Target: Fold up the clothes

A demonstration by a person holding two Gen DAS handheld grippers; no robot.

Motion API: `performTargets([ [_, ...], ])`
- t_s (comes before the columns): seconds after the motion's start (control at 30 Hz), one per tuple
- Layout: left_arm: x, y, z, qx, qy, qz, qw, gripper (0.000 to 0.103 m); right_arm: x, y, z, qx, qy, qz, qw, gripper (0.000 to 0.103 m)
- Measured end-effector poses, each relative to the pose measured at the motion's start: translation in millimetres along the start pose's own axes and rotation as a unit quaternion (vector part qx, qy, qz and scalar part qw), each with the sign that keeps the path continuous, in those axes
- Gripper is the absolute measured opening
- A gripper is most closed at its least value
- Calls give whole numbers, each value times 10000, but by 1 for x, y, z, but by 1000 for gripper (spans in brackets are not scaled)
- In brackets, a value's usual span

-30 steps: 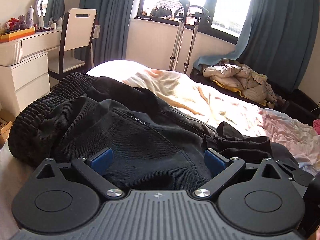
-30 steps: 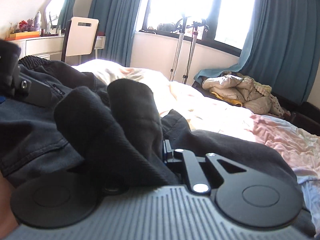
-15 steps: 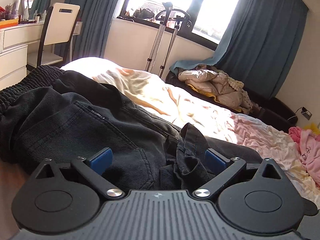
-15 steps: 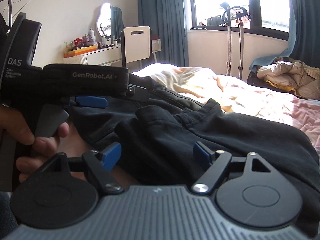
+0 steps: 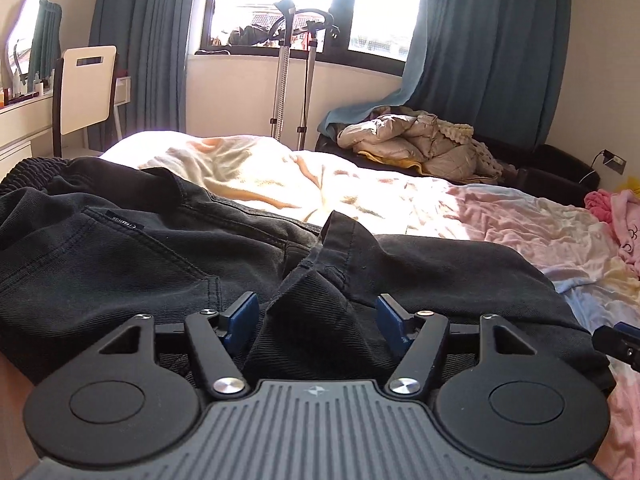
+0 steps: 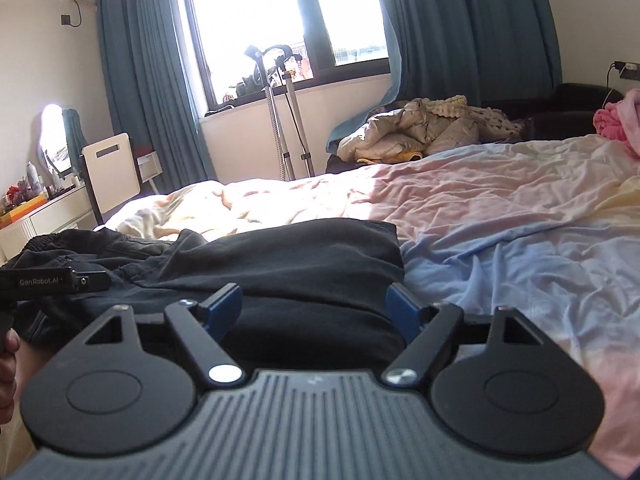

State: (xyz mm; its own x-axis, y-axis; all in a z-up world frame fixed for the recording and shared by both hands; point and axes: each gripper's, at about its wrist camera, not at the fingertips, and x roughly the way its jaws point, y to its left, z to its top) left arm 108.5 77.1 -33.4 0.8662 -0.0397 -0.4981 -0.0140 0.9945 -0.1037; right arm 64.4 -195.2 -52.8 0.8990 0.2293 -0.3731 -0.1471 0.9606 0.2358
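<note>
Left wrist view: black trousers (image 5: 168, 256) spread across a bed (image 5: 420, 208), partly folded.

Left gripper (image 5: 318, 316) wide, straddling a raised ridge of dark cloth without pinching it; right gripper (image 6: 316, 308) likewise wide over the doubled leg end, gripping nothing. Judged roughly midway: legs apparently brought over once, cloth rumpled, waistband at far left not yet squared. Left to do, seemingly: smoothing and a further fold. Pink clothes (image 6: 618, 118) waiting unfolded at far right.

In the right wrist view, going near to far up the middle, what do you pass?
right gripper → black trousers → bedsheet → garment steamer stand → window
</note>
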Motion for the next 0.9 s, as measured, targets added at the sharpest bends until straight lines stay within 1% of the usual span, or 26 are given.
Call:
performTargets([
  [0.07,2,4,-1,-175,-49,-4,9998,56,11,-3,-5,27,3,-45,10000,81],
  [0.1,2,7,-1,-305,-76,-66,9995,52,16,-6,-11,99,117,-40,9999,82],
  [0.17,2,8,1,-366,-184,-152,9990,50,27,-12,-23,239,341,-31,9991,84],
  [0.2,2,6,1,-343,-228,-148,9990,50,29,-13,-25,234,364,-17,9991,85],
  [0.4,-1,-7,-2,4,-364,71,9993,50,29,-19,-21,449,309,36,9985,87],
  [0.53,-4,-15,-1,284,-596,320,9973,50,29,-19,-20,439,303,50,9986,87],
  [0.6,-6,-18,-2,383,-671,318,9965,50,29,-19,-20,443,295,46,9986,87],
  [0.73,3,-26,-8,624,-459,379,9963,50,29,-19,-20,439,299,38,9986,87],
  [0.8,5,-28,-11,722,-482,395,9954,49,29,-20,-20,443,302,46,9986,87],
  [0.83,6,-29,-12,780,-510,406,9948,45,29,-20,-20,444,301,47,9986,88],
  [0.87,6,-31,-13,872,-535,402,9939,29,29,-20,-19,438,301,48,9986,88],
  [0.9,5,-32,-13,924,-563,390,9934,19,29,-20,-19,433,301,48,9986,88],
])
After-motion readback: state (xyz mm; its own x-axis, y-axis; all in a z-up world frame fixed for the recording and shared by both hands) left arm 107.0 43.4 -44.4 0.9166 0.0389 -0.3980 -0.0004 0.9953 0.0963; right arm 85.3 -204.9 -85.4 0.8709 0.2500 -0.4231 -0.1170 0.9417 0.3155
